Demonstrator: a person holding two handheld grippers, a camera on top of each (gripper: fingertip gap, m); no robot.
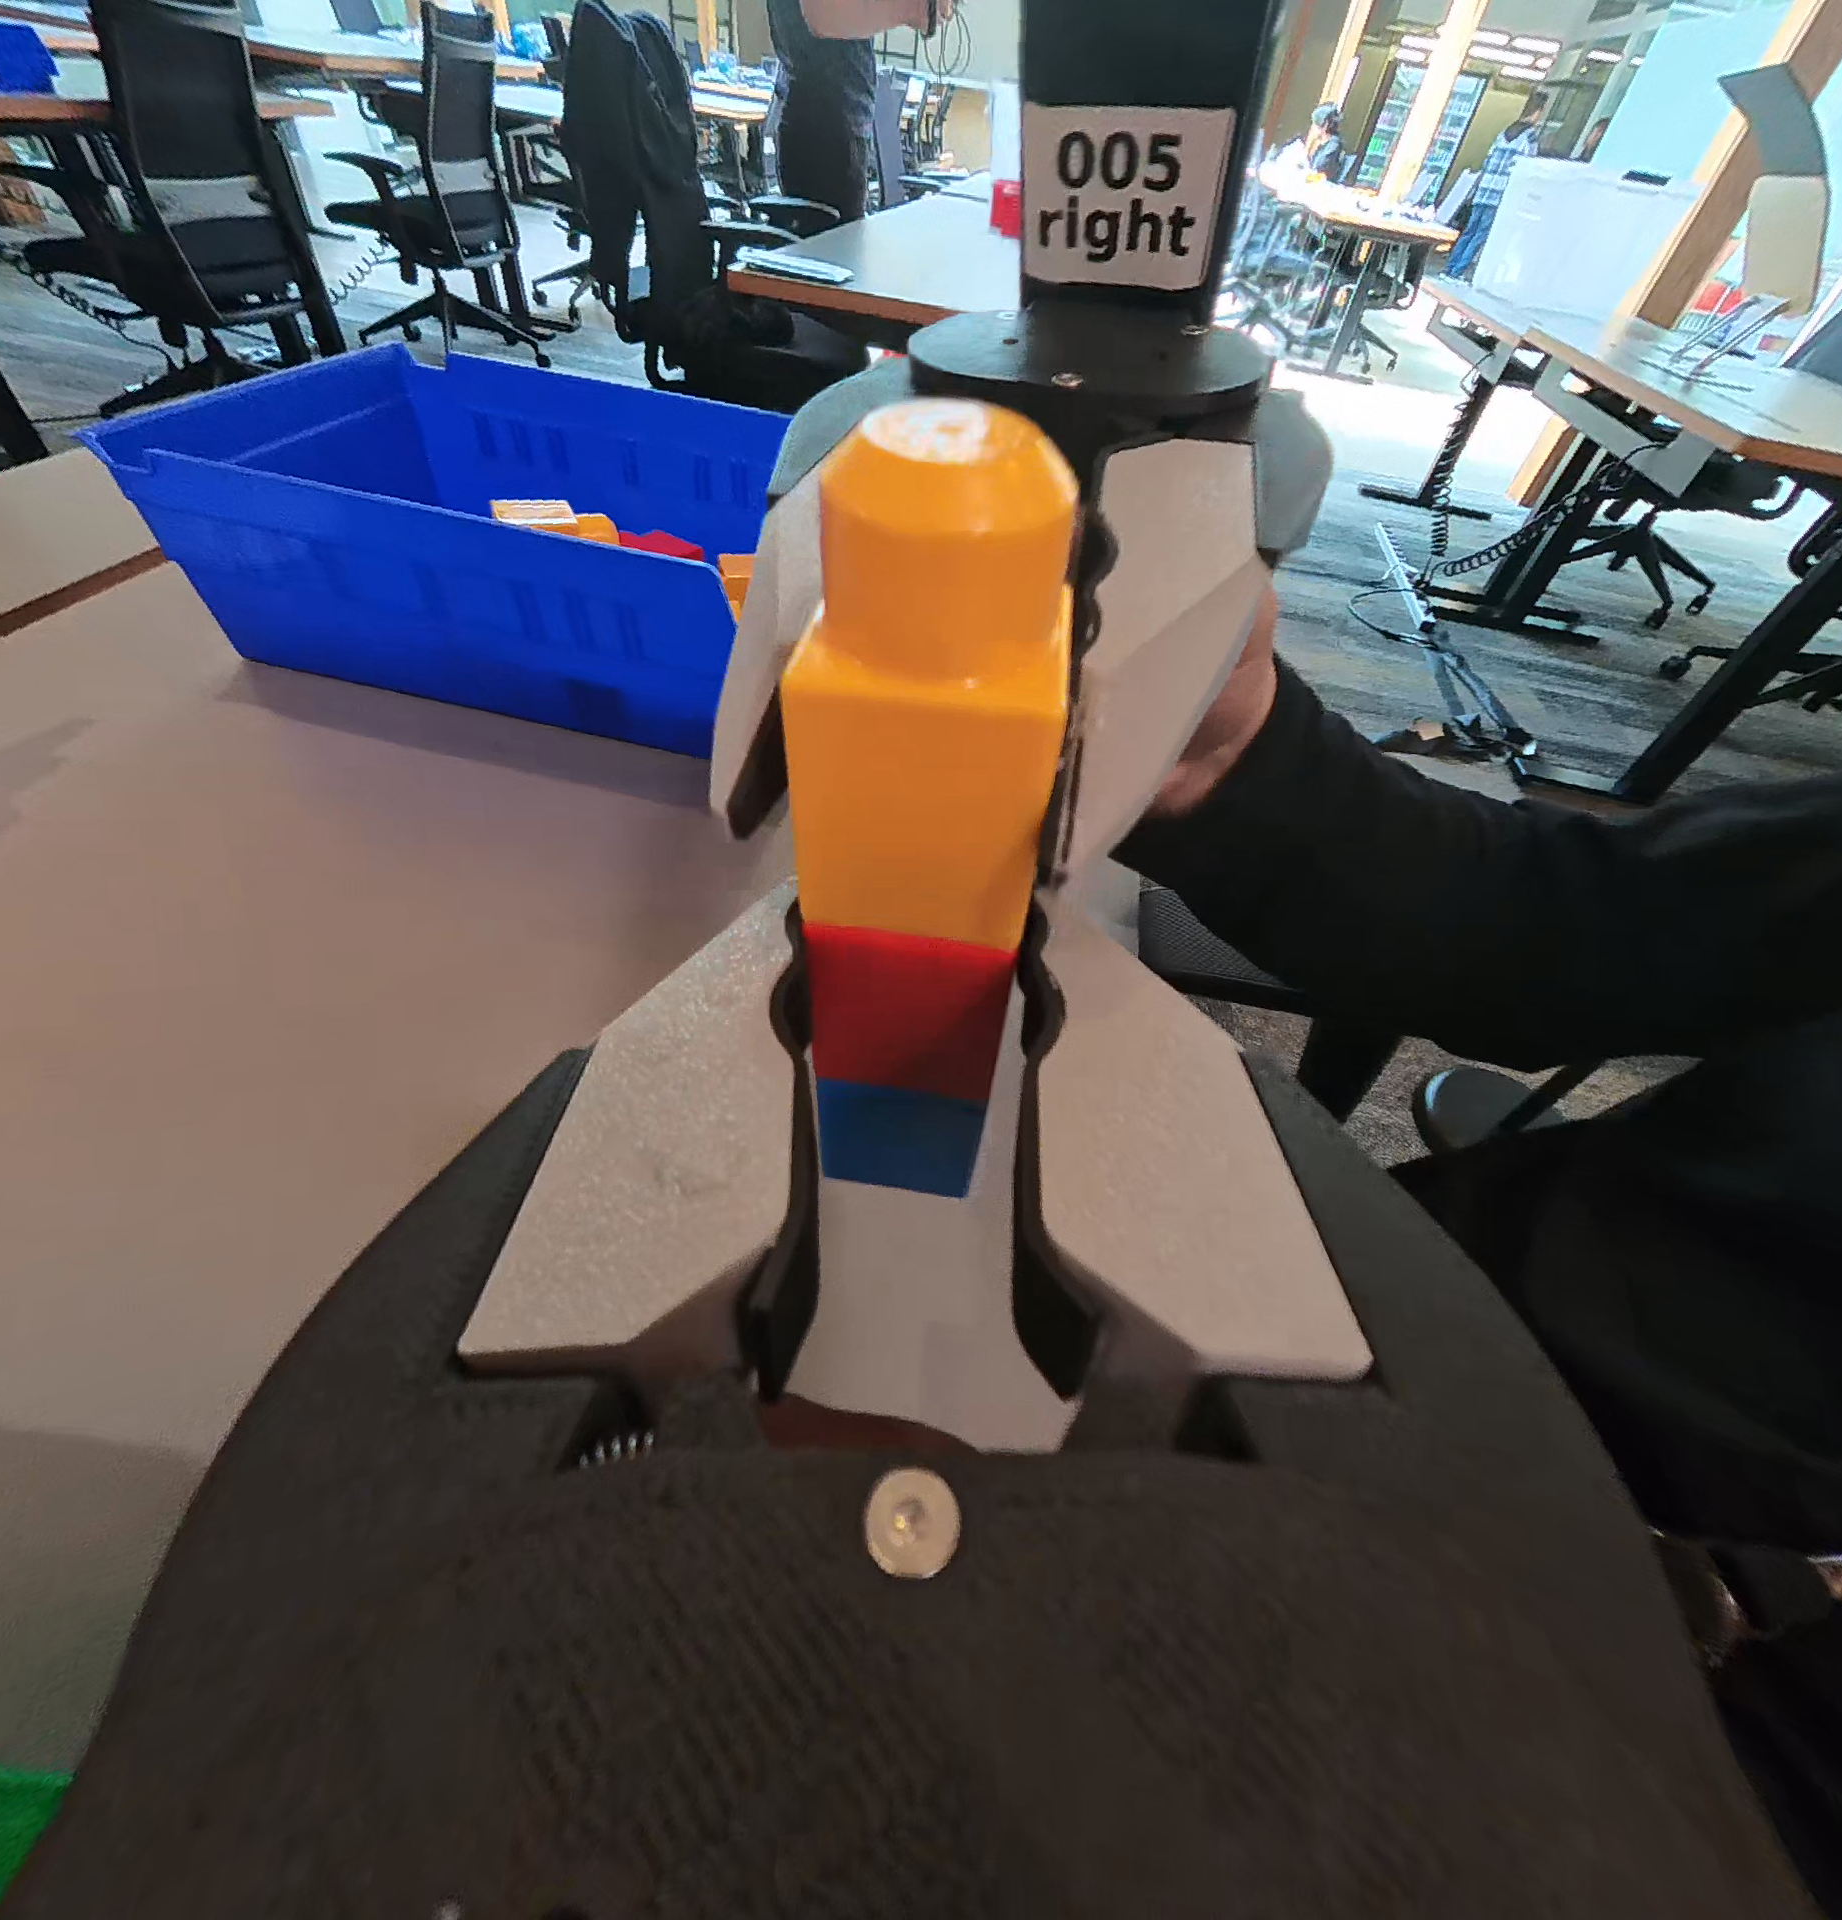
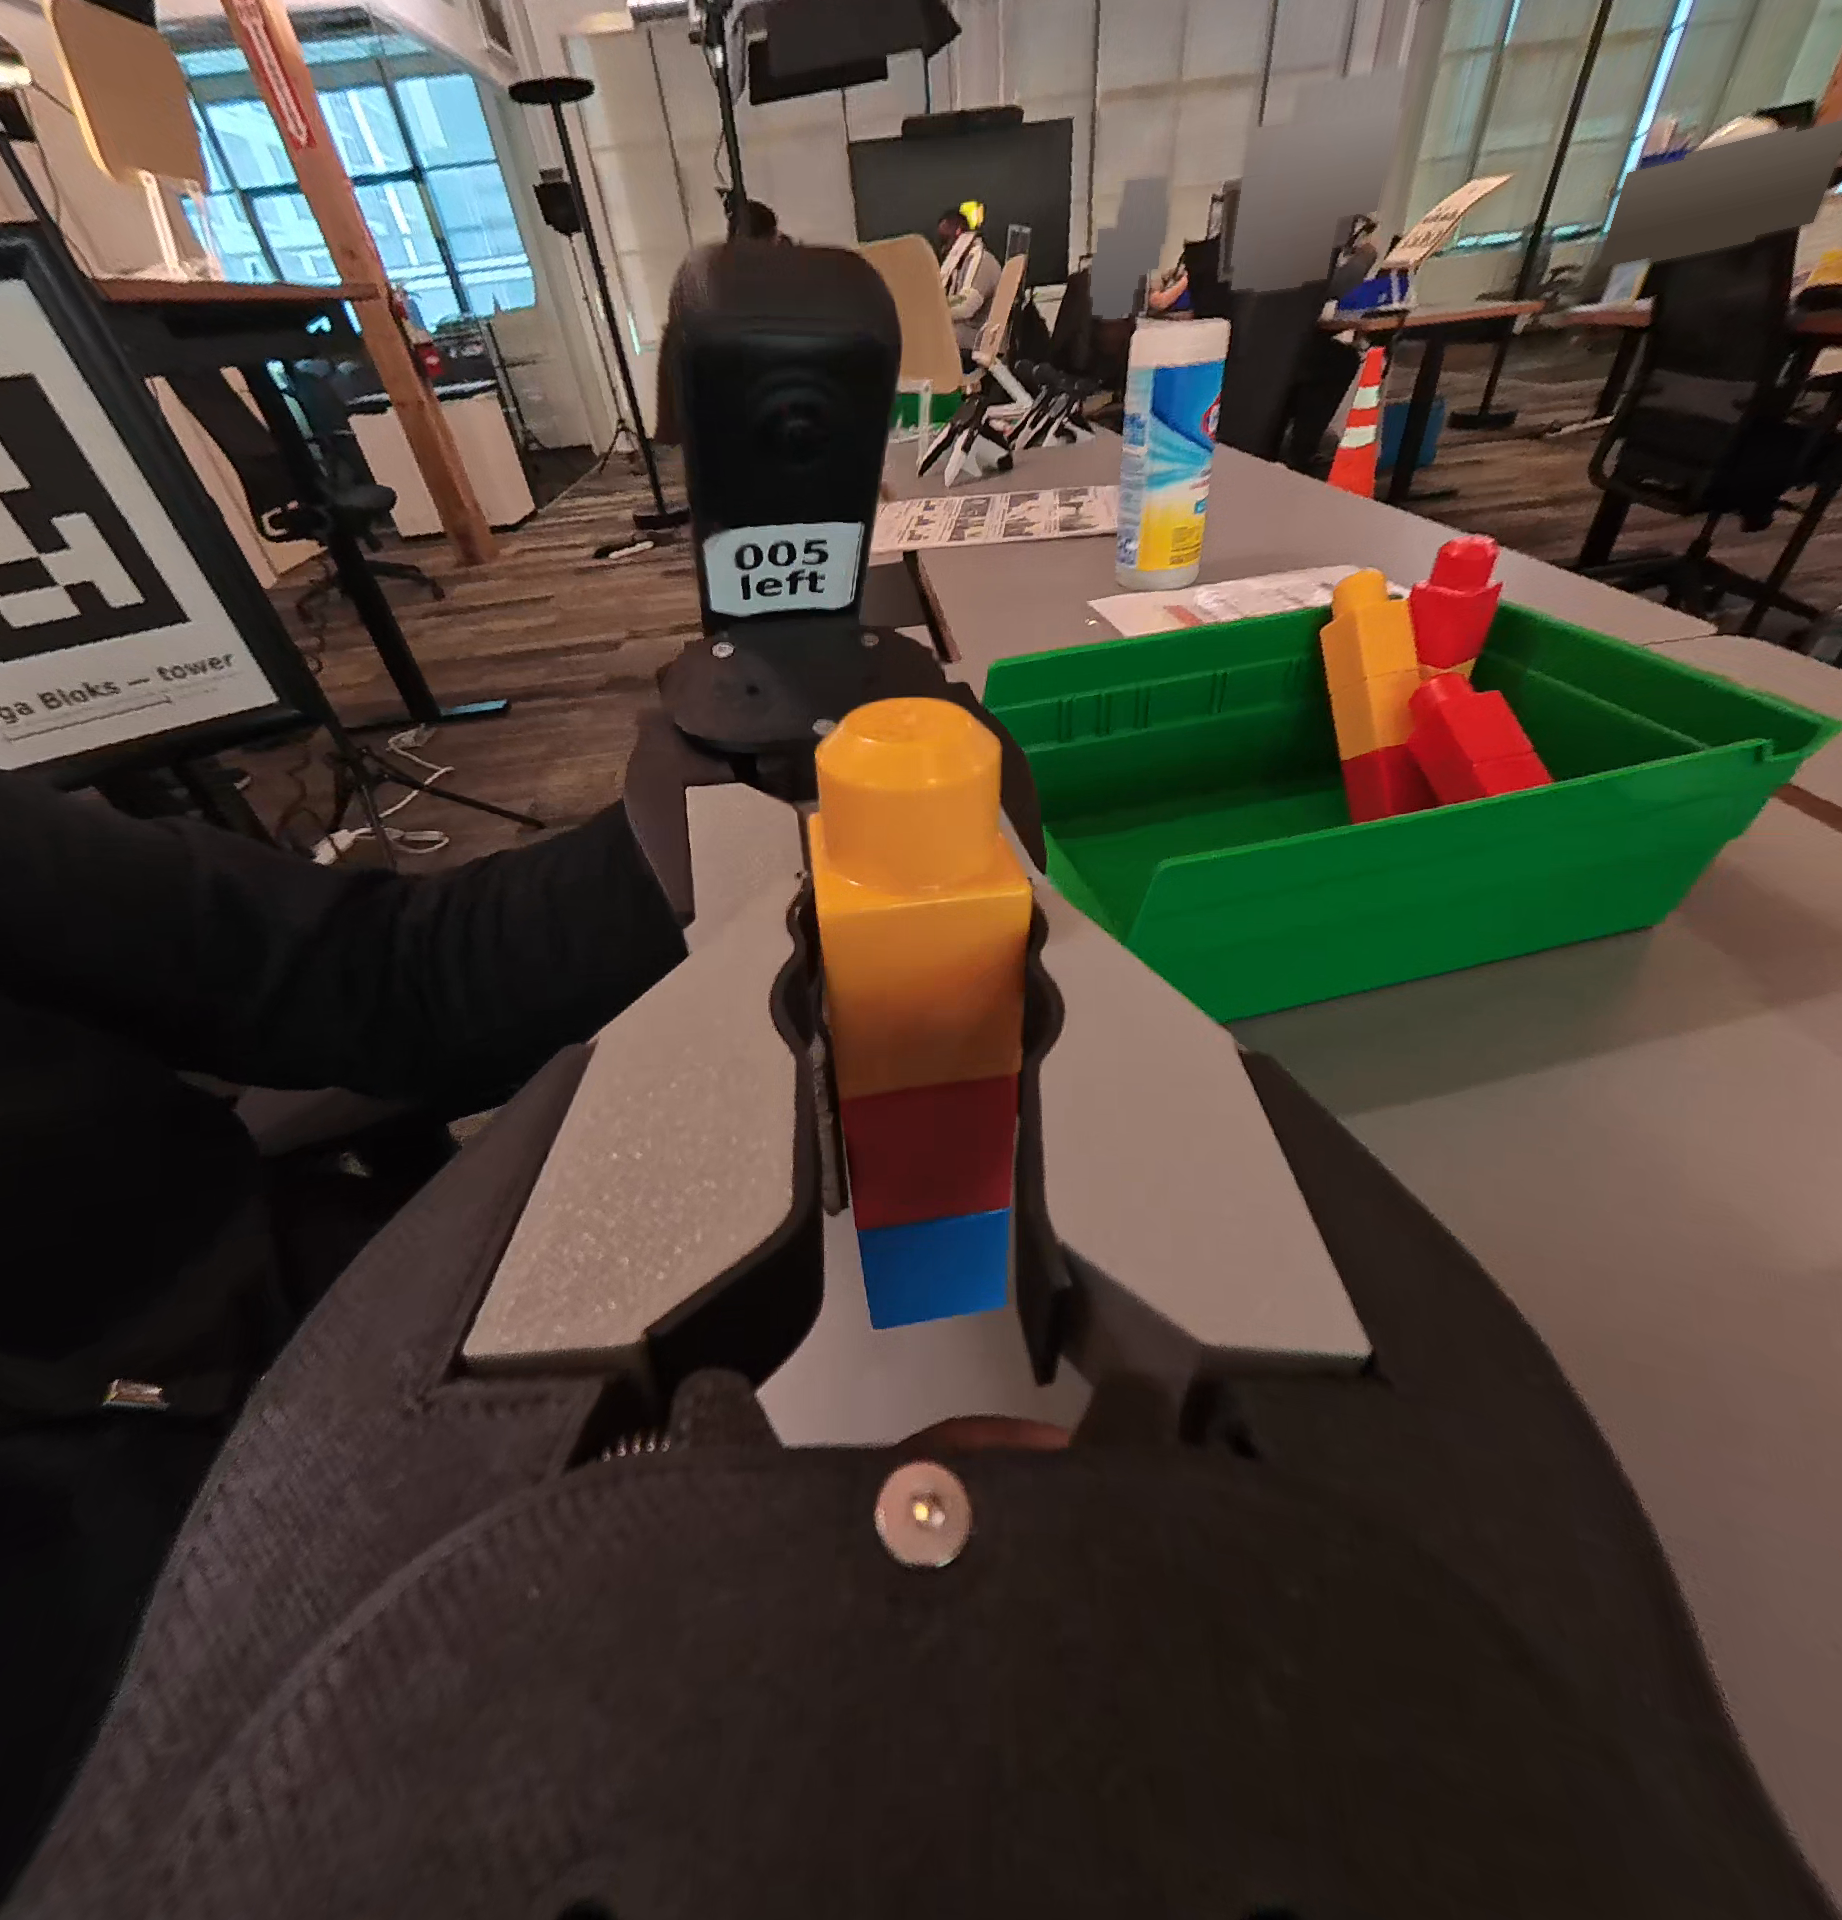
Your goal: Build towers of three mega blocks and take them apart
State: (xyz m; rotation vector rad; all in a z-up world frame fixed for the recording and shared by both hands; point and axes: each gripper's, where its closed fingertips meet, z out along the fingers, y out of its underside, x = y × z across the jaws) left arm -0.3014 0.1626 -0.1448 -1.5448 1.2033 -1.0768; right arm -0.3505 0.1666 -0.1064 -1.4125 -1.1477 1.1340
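Three blocks are stacked into one tower: orange block (image 1: 922, 717) at the far end, red block (image 1: 901, 1013) in the middle, blue block (image 1: 896, 1138) nearest the camera. In the left wrist view the left gripper (image 1: 906, 1029) is clamped on the lower part, its fingers (image 1: 688, 1091) pressing the red and blue blocks from both sides. The right gripper (image 2: 922, 997), facing it from the opposite side, is clenched on the orange block, its fingers (image 2: 1135, 1049) squeezing the flanks, with red and blue running back between them toward its palm. So the tower hangs between the two tools, above the table (image 2: 1623, 1143).

Judging by this, one tower is whole, and the step in hand is either the last press or the first pull apart; I cannot tell which. Ahead of the right tool and off to its right sits a green bin (image 2: 1416, 894) holding more stacked blocks (image 2: 1416, 696). Beyond the left tool, to its left, a blue bin (image 1: 429, 582) holds loose blocks (image 1: 605, 530), so more work seems left
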